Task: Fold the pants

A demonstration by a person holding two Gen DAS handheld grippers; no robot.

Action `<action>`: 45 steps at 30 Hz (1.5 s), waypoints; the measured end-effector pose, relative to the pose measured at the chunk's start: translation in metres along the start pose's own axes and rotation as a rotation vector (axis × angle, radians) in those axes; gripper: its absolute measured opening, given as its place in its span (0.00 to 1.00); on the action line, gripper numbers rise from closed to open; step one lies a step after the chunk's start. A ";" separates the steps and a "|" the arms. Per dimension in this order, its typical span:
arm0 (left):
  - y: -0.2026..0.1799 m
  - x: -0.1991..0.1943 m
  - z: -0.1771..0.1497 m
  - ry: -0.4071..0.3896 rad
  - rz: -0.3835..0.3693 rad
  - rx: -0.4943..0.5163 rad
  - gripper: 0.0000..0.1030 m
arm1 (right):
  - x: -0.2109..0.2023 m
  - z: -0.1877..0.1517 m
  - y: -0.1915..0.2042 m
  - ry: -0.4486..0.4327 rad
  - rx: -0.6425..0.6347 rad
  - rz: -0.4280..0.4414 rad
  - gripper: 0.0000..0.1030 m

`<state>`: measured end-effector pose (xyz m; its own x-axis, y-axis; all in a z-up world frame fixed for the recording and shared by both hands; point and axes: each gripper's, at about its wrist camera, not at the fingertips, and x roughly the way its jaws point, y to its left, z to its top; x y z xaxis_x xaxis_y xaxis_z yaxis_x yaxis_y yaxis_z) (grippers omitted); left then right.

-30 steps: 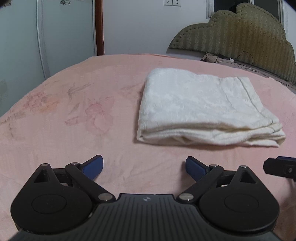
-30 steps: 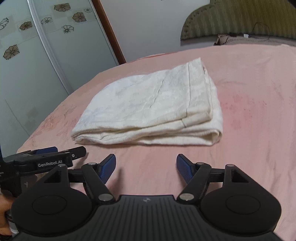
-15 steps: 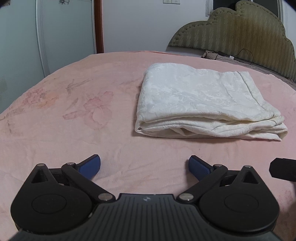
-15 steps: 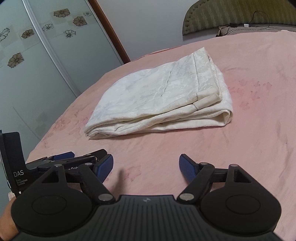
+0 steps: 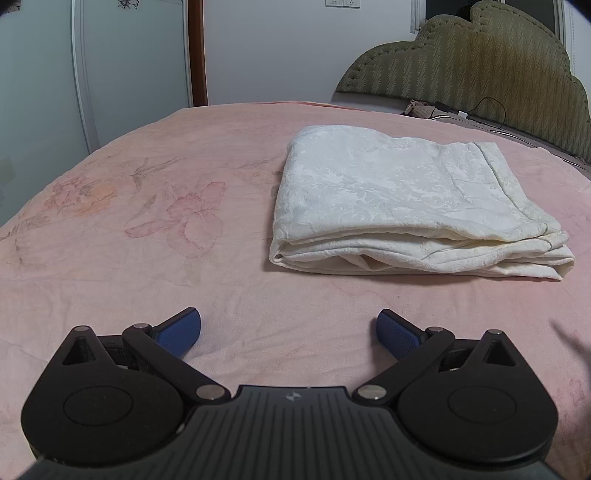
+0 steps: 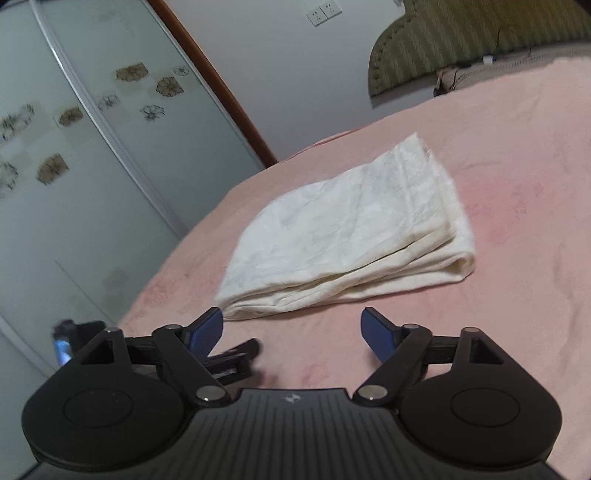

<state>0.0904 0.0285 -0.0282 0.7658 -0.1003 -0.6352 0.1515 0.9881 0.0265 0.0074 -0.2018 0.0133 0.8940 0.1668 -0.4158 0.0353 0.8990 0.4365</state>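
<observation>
Pants (image 5: 406, 199): cream-white, faint woven pattern, folded into a flat rectangular stack of several layers. Lying on the pink bedspread (image 5: 147, 258), toward the headboard side; layered open edges face the left wrist camera, rounded fold at the right end. Right wrist view shows the same stack (image 6: 354, 225) with a hem seam along its right edge.

Left gripper (image 5: 289, 328): blue pads spread wide, nothing between them, only bedspread beneath. Short of the stack's near edge, apart from it.

Right gripper (image 6: 291, 328): jaws opening, nothing between them; pads clear of the cloth, left pad just beside the stack's near corner in the picture. View tilted and slightly blurred. Part of the left gripper shows at lower left of this view, too blurred to read any marking.

Bedspread: faded floral print (image 5: 192, 218).

Surroundings: olive scalloped headboard (image 5: 480, 62), dark cable along its base; sliding doors with flower decals (image 6: 147, 81); white wall socket (image 6: 324, 13).

Writing: none legible; small logo mark on each gripper body.
</observation>
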 end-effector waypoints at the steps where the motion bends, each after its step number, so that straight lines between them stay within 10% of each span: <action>1: 0.000 0.000 0.000 0.000 0.000 0.000 1.00 | 0.001 -0.001 0.001 -0.003 -0.035 -0.041 0.83; 22: 0.000 0.000 0.000 0.000 0.000 0.000 1.00 | 0.029 -0.038 -0.002 0.045 -0.327 -0.331 0.83; 45: 0.000 0.000 0.000 -0.001 0.006 -0.001 1.00 | 0.029 -0.039 -0.016 0.083 -0.269 -0.368 1.00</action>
<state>0.0906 0.0280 -0.0287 0.7671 -0.0945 -0.6345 0.1464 0.9888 0.0297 0.0152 -0.1954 -0.0362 0.8047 -0.1615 -0.5713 0.2168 0.9758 0.0296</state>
